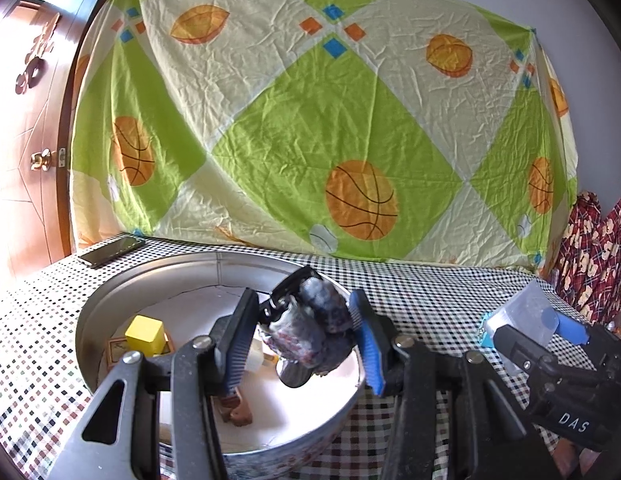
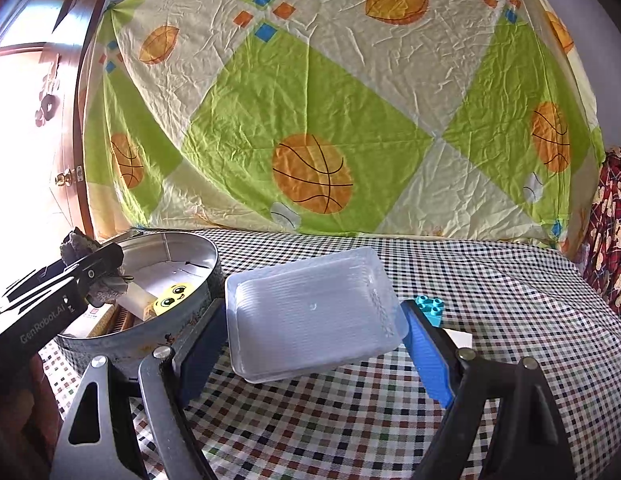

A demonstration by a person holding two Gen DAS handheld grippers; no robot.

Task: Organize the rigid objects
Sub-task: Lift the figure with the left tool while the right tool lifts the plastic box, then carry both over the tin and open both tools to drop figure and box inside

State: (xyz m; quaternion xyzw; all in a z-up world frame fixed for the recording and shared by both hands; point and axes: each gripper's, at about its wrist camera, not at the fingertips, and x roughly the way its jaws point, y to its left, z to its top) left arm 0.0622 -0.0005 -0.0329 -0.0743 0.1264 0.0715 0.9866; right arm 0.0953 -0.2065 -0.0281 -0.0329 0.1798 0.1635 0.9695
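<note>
Grey lumpy object (image 1: 310,328) clamped in left gripper (image 1: 304,344), right gripper (image 2: 314,344) pinching clear tray (image 2: 310,312).

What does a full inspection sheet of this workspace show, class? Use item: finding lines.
Surface: checked tablecloth over the table.
Job's things: round metal tin holding a yellow cube; dark mottled stone-like lump; clear plastic tray; turquoise studded brick.
Clutter: dark phone at the far left edge.
Grippers: left gripper shut on the lump above the tin; right gripper grips the tray.
Cables: nothing seen.
Surroundings: basketball-print sheet, wooden door.
</note>
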